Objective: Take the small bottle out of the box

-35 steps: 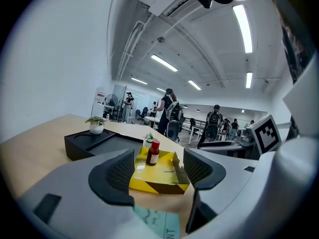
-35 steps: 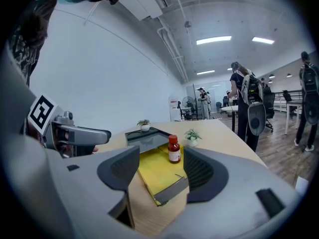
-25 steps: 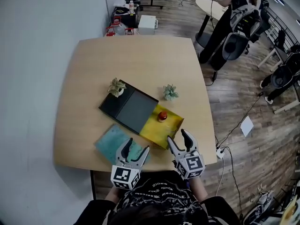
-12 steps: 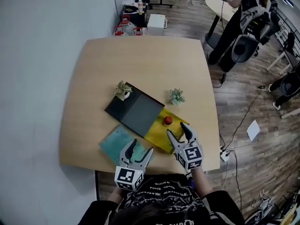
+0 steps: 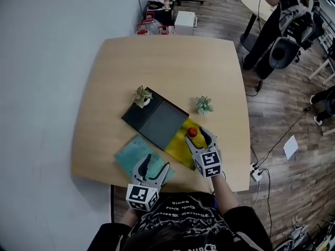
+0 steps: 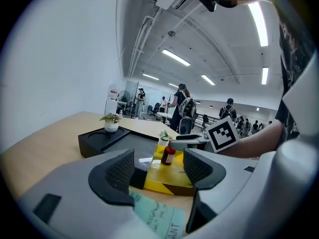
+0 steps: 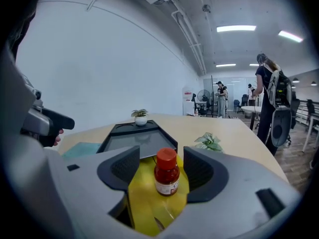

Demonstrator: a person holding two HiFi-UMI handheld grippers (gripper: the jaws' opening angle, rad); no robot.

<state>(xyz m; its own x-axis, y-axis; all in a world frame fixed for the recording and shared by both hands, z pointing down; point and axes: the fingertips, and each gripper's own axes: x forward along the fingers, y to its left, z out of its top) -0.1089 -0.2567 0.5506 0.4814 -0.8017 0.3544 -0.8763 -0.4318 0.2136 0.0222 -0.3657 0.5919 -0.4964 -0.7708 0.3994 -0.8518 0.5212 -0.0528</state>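
**Right gripper straddles the bottle, jaws not yet closed**

The small bottle (image 7: 166, 173) stands upright at the middle of the right gripper view. It has a red cap and a white label, and its long axis is vertical. It rests on the floor of the box's open yellow section (image 5: 177, 146), just right of centre in the head view. Nothing else shows in that section. The dark lid (image 5: 156, 121) covers the rest of the box toward the upper left.

The right gripper (image 5: 199, 136) is wide open and holds nothing. One pad sits on each side of the bottle, and a gap shows on both sides. Judging from this, closing the jaws and lifting straight up is what remains.

The left gripper (image 5: 150, 168) is farther off at the lower centre, over a teal sheet (image 5: 128, 155). It is also spread and empty.
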